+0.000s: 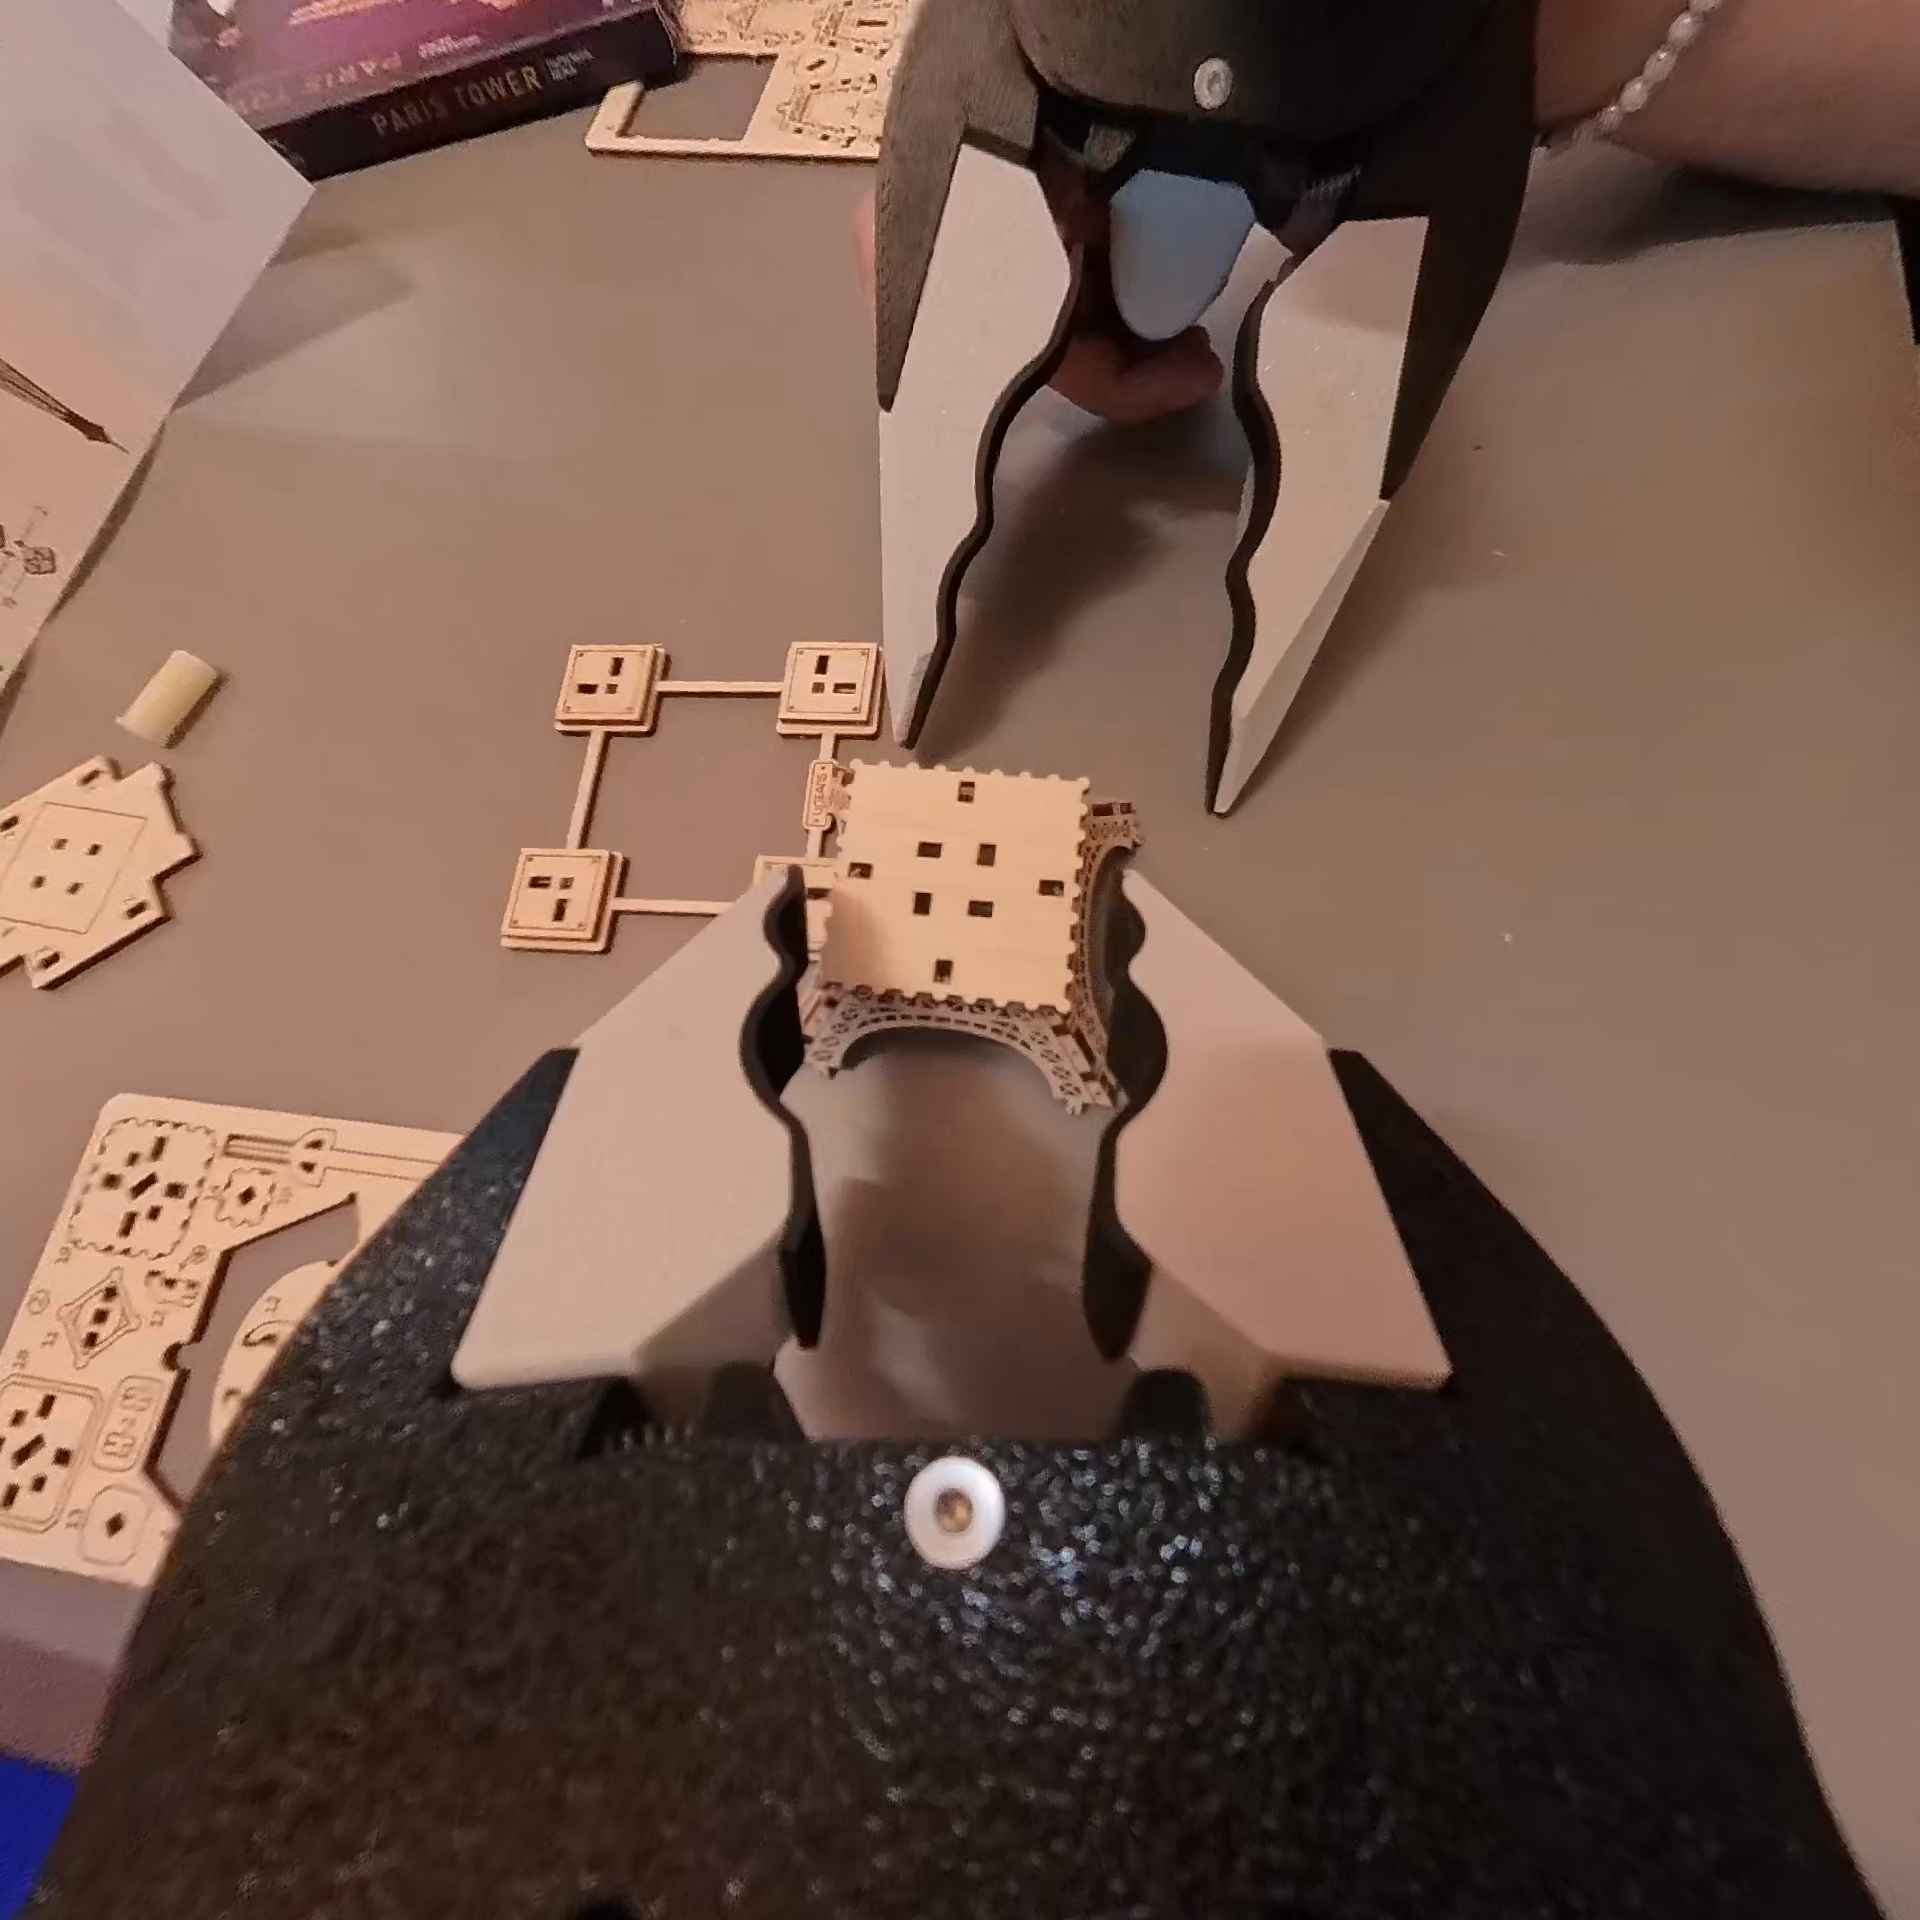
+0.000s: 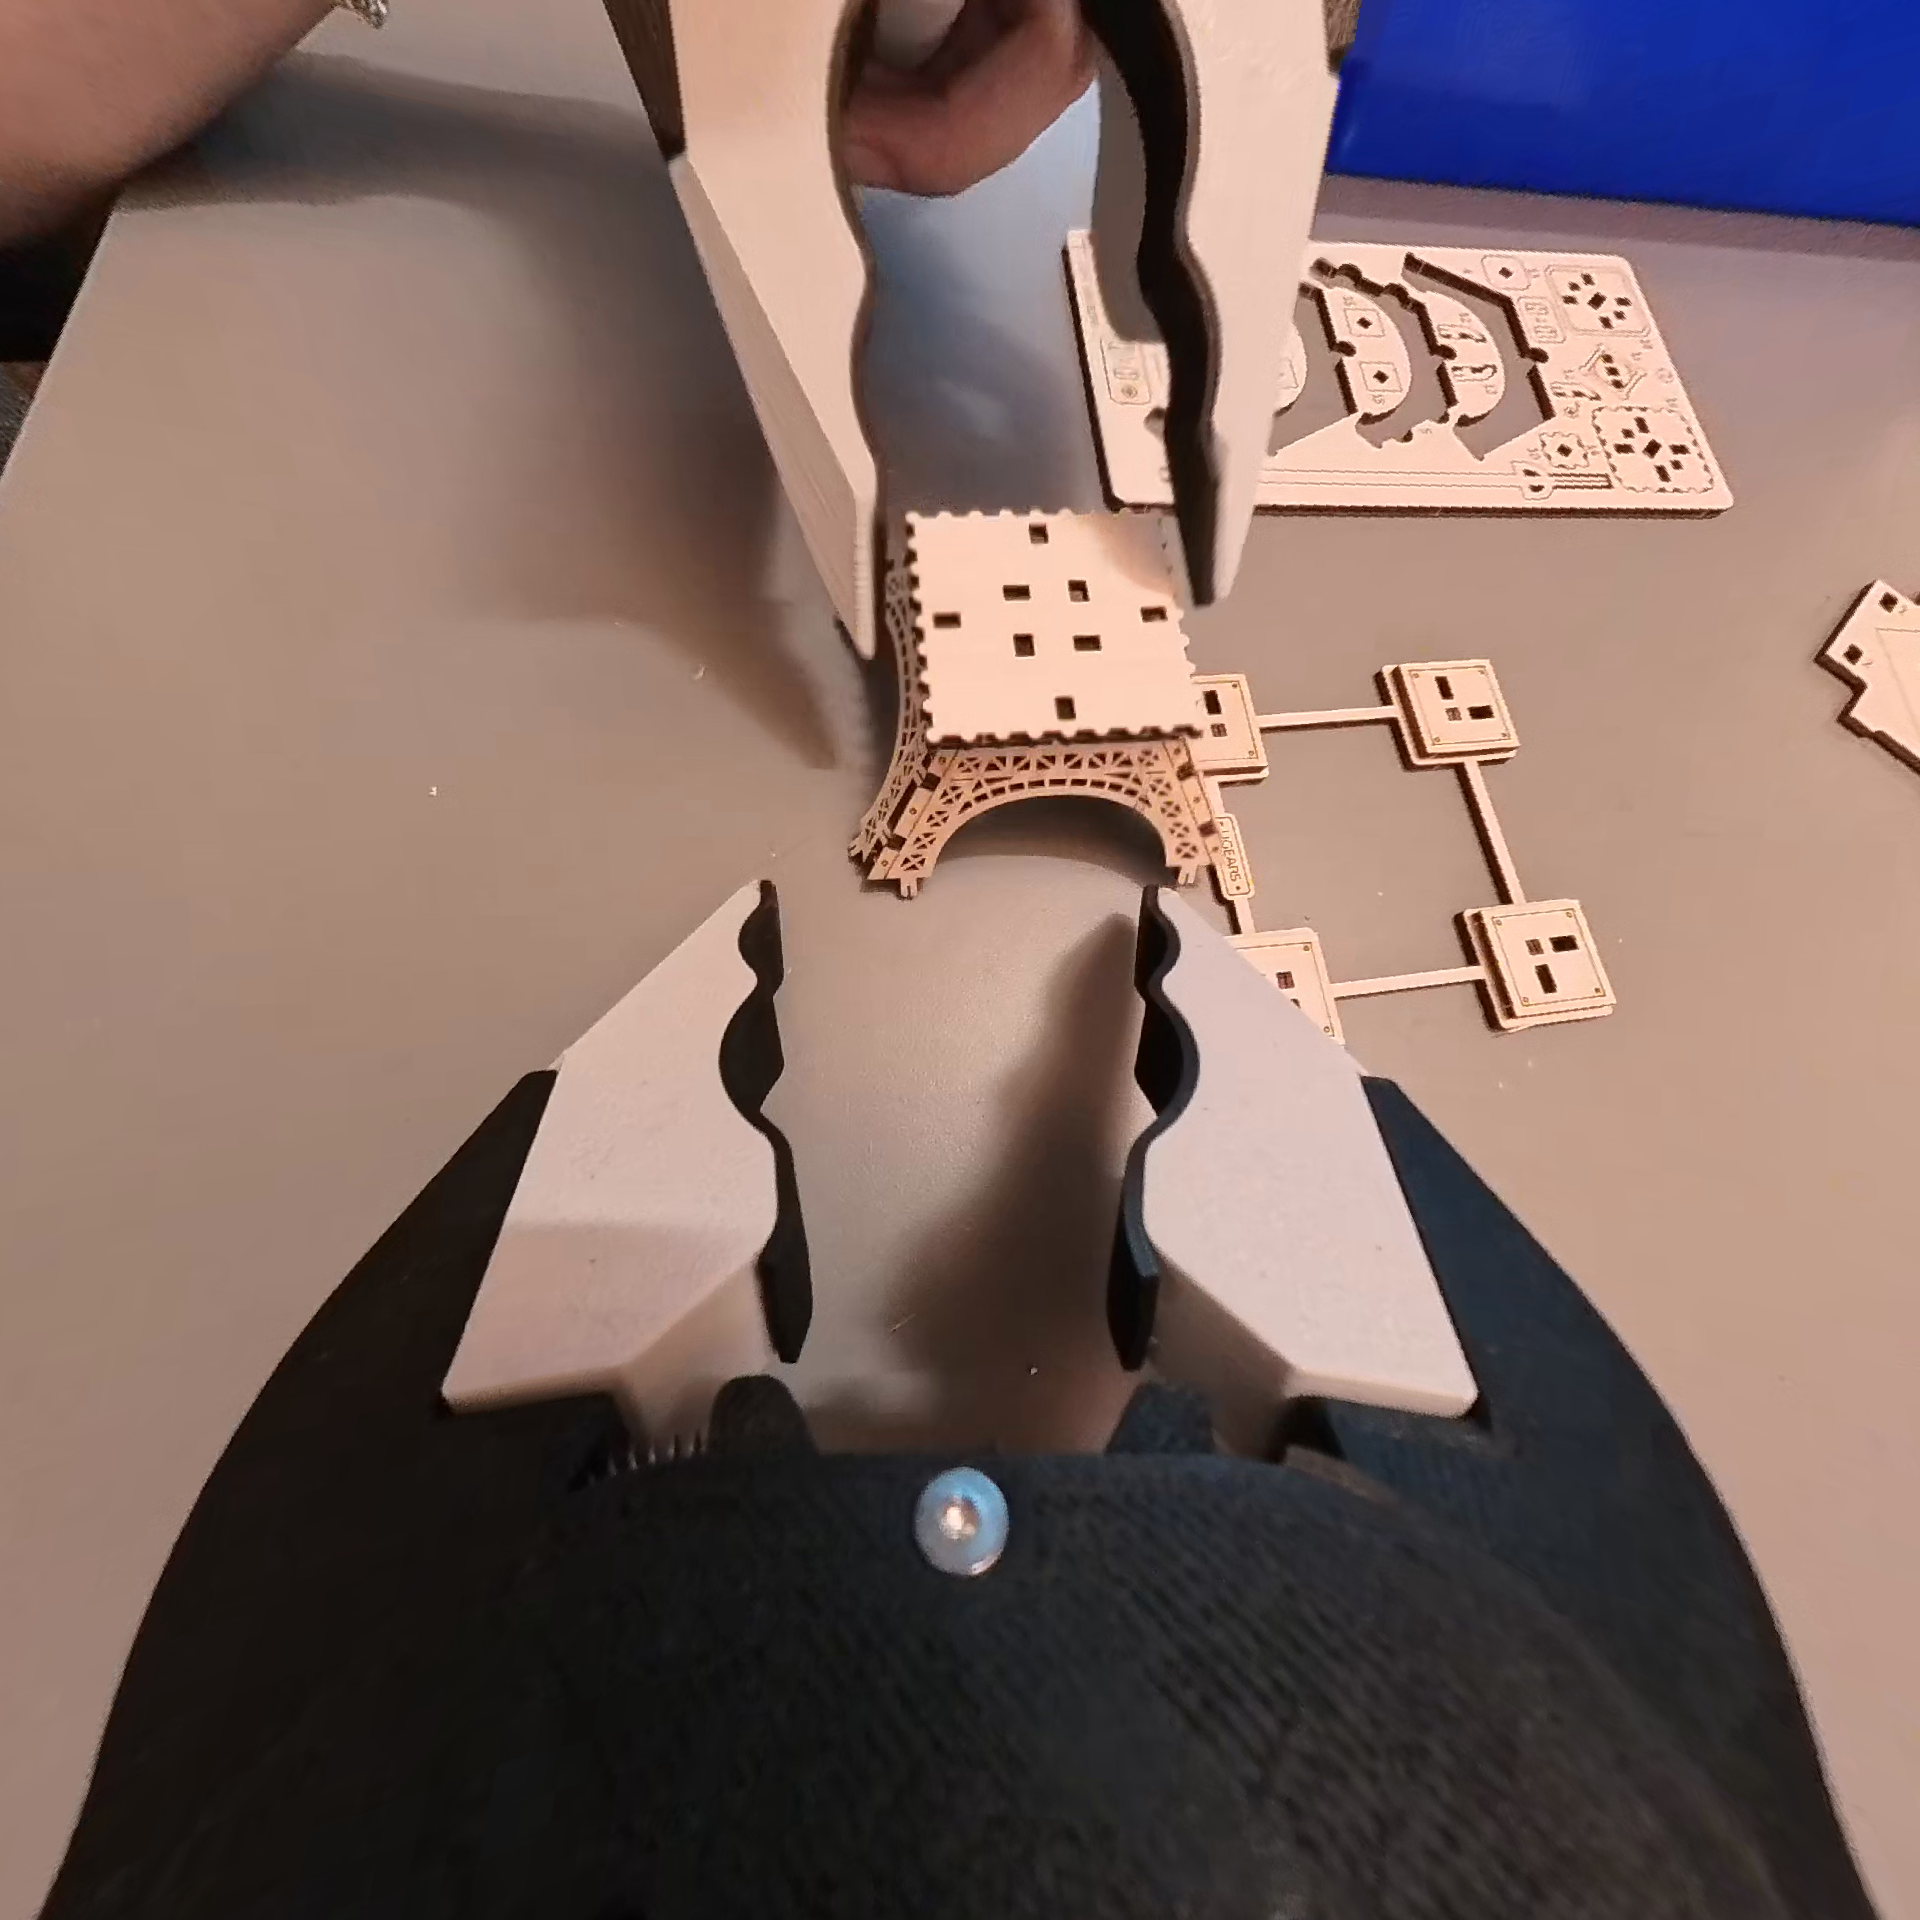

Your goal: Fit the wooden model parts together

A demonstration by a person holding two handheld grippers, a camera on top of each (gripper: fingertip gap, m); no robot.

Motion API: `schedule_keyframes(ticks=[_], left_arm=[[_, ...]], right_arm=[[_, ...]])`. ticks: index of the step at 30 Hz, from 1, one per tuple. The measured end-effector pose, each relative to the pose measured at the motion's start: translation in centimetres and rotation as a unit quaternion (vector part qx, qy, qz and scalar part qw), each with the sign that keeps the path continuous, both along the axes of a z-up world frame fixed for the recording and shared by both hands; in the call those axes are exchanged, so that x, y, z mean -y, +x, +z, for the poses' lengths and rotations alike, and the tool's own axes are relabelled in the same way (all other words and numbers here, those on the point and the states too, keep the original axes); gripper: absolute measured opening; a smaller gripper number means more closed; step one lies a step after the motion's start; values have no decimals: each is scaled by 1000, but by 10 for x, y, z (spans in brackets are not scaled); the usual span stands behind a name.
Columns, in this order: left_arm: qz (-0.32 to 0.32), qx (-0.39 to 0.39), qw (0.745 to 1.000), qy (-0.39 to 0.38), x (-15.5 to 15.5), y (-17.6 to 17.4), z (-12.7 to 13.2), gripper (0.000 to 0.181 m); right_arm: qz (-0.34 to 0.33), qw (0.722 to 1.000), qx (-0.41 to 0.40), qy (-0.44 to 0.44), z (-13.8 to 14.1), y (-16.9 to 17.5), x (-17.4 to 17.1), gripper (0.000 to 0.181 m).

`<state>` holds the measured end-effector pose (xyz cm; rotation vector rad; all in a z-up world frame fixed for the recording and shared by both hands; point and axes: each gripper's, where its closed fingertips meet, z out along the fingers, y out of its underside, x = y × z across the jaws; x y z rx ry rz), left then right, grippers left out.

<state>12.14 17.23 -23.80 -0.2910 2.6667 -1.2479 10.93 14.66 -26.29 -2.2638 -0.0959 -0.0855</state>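
Tower base (image 1: 961,914) between spread left fingers (image 1: 727,977), ungripped; right fingers (image 2: 665,1039) spread, empty.

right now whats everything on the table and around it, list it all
arched tower section: 1, pale wood, table centre, between the left gripper's fingers
four-square base frame: 1, pale wood, flat beside the tower section
part sheets: 2 seen, pale wood, one behind the left gripper, one at the far edge by the box
notched plate: 1, pale wood, loose on the table
small cylinder: 1, cream, near the plate
kit box: 1, dark purple, far corner
paper sheet: 1, white, table edge
table: 1, grey
left gripper: 1, black with pale fingers, around the tower section
right gripper: 1, same build, open, short of the tower section
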Motion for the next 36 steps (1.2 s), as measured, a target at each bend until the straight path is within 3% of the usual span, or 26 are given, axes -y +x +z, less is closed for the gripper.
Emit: schedule_keyframes(ticks=[6,19,27,30,36], left_arm=[[8,14,1000,21,-6,2,0,65],[3,13,999,32,2,4,-9,53],[-6,14,1000,13,1,1,-6,50],[-10,-10,1000,-24,2,-3,2,57],[21,-24,999,-28,2,4,4,53]], right_arm=[[0,1000,-1,0,0,0,0,68],[2,1000,-1,0,0,-1,0,66],[6,1000,-4,-1,0,-2,0,64],[6,1000,-5,-1,0,-2,0,64],[8,1000,-7,-2,0,-3,0,63]])
